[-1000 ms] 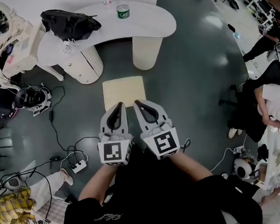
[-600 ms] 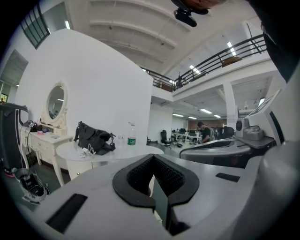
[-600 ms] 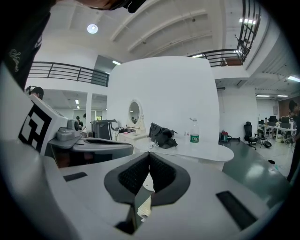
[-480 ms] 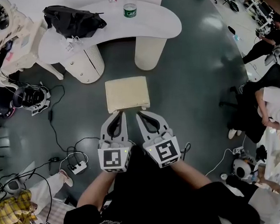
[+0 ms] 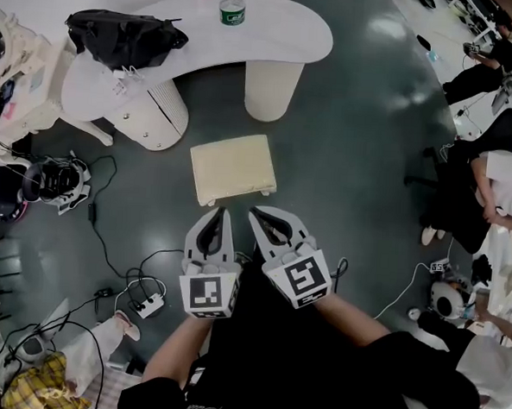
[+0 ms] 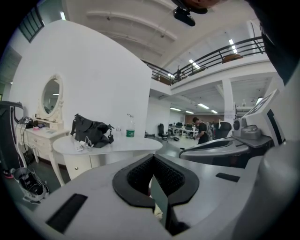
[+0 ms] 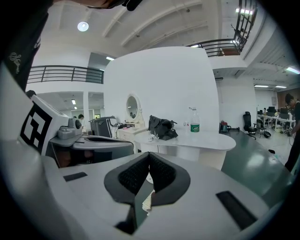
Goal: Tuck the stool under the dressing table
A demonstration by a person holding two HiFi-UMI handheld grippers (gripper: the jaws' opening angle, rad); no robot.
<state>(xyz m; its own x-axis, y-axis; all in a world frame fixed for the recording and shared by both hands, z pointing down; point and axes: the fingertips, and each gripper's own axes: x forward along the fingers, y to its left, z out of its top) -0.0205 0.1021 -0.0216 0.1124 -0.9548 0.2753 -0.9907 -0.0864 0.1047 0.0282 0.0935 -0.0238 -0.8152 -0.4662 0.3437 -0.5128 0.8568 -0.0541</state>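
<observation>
A cream square-topped stool [image 5: 232, 168] stands on the dark floor in front of the white curved dressing table [image 5: 274, 45]. My left gripper [image 5: 218, 212] and right gripper [image 5: 254, 213] hover side by side just short of the stool's near edge, both shut and empty. In the left gripper view the left gripper [image 6: 152, 157] points toward the table [image 6: 108, 146]. The right gripper [image 7: 149, 155] in its own view likewise faces the table [image 7: 197, 139]. Only a sliver of the stool shows between the jaws in both gripper views.
A black bag [image 5: 123, 37] and a water bottle [image 5: 232, 9] sit on the table. A white vanity [image 5: 17, 72] stands at left. Cables and a power strip [image 5: 146, 303] lie on the floor at left. People sit at right [image 5: 491, 183].
Both grippers have sunk and drawn back from over the stool's near edge, so the whole stool top now shows ahead of their tips. The jaws stayed shut.
</observation>
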